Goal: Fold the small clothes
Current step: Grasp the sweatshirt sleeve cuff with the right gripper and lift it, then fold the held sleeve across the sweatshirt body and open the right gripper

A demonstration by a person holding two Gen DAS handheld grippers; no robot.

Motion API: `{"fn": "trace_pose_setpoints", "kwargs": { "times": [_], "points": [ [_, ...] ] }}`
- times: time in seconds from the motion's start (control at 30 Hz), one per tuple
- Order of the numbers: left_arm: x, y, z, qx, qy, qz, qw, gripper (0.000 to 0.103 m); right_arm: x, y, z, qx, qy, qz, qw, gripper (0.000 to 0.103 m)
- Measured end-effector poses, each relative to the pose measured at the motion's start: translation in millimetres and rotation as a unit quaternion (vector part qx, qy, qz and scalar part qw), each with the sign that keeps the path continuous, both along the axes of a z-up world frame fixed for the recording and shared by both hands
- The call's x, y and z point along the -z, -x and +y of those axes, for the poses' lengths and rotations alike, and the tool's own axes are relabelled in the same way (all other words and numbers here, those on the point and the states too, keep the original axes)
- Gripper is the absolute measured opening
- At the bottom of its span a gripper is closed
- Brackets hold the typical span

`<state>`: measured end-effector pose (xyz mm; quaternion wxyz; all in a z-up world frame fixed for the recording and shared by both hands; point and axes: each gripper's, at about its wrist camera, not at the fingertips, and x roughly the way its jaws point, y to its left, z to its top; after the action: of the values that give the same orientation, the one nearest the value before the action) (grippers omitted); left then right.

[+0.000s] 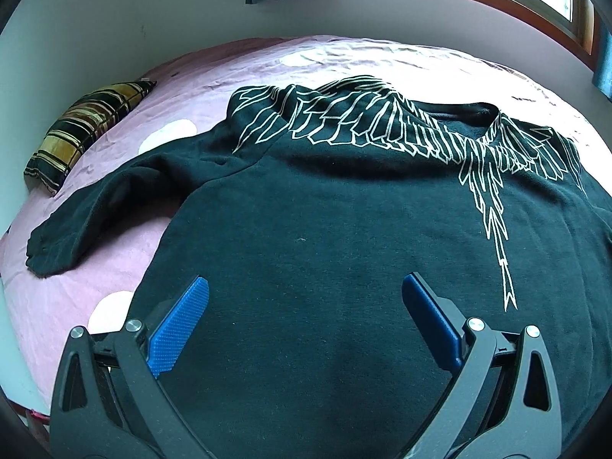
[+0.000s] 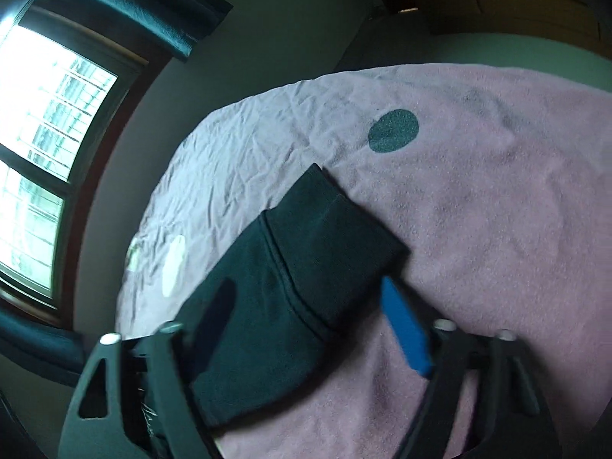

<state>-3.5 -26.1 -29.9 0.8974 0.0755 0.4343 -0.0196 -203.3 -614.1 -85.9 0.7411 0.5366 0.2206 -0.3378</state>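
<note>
While the black sweatshirt [image 1: 344, 229] lay unfolded on the bed [image 1: 95, 267], left tool [image 1: 304, 290] gaped empty; right tool [image 2: 306, 294] straddled the 12-o'clock sleeve cuff [image 2: 332, 244], grip unclear.

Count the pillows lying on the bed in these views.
1. A striped pillow lies at the far left of the pink bed cover, beyond the black sweatshirt sleeve. Others may lie outside both views.

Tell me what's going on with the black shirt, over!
Left gripper open, above the black sweatshirt. Right gripper straddles its sleeve cuff; grip unclear. Striped pillow off aside.
</note>
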Motion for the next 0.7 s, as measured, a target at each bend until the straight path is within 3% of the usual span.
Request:
{"fn": "trace_pose_setpoints", "kwargs": {
  "times": [0.07, 0.17, 0.3, 0.43, 0.53, 0.7],
  "points": [
    [0.6, -0.6, 0.1, 0.0, -0.001, 0.0, 1.0, 0.101, 7.3, 1.9, -0.2, 0.0, -0.006, 0.004, 1.0, 0.032],
    [-0.2, -0.4, 1.5, 0.0, 0.001, -0.001, 1.0, 0.101, 11.7, 12.1, -5.1, 0.007, -0.023, -0.028, 0.999, 0.017],
    [-3.3, -1.7, 10.8, -0.005, 0.0, -0.003, 1.0, 0.101, -9.3, 23.2, 7.2, 0.011, -0.013, -0.08, 0.997, 0.016],
    [-7.9, -3.4, 23.1, -0.008, -0.002, -0.003, 1.0, 0.101, -64.5, 9.4, 37.6, -0.023, 0.041, -0.134, 0.99, 0.015],
    [-13.5, -1.3, 34.2, -0.012, -0.007, -0.012, 0.9998, 0.101, -118.5, -16.0, 73.7, -0.078, 0.096, -0.165, 0.978, 0.015],
    [-20.2, 1.6, 60.8, -0.026, -0.005, -0.019, 0.9995, 0.101, -196.8, -81.0, 166.3, -0.202, 0.163, -0.216, 0.941, 0.015]
  ]
}}
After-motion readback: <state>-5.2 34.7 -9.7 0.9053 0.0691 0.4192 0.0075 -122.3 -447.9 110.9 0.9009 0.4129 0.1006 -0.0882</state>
